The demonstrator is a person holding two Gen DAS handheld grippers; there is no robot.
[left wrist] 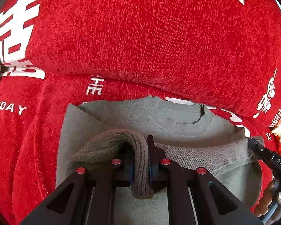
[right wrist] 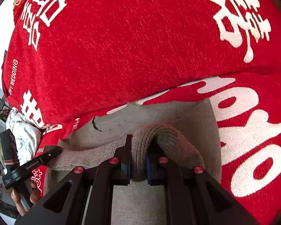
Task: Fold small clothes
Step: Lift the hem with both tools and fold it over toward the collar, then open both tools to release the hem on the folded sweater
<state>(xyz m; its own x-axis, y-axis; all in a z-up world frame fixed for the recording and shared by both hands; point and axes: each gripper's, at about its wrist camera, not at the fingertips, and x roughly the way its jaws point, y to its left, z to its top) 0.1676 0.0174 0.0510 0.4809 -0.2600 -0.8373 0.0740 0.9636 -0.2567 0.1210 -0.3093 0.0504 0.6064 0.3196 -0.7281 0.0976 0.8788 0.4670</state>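
Left wrist view shows the left hand-held gripper clamped on the ribbed hem of a grey sweater lying on a red sofa cover; the right hand-held gripper pinches the hem's other end. The fold looks half done: hem lifted over the body, not yet laid flat. The cover reads "THE BIGDAY" and "HAPPY WEDDING".

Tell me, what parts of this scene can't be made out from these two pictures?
- Grey-green knit garment: its near part, both views, hidden behind the black gripper bodies.
- Its type: undecidable; only folded layers and a ribbed hem show.
- White lettering on the red plush cover: cut off by picture edges and the cover's fold.
- Floral bundle, right wrist view: too small to identify.
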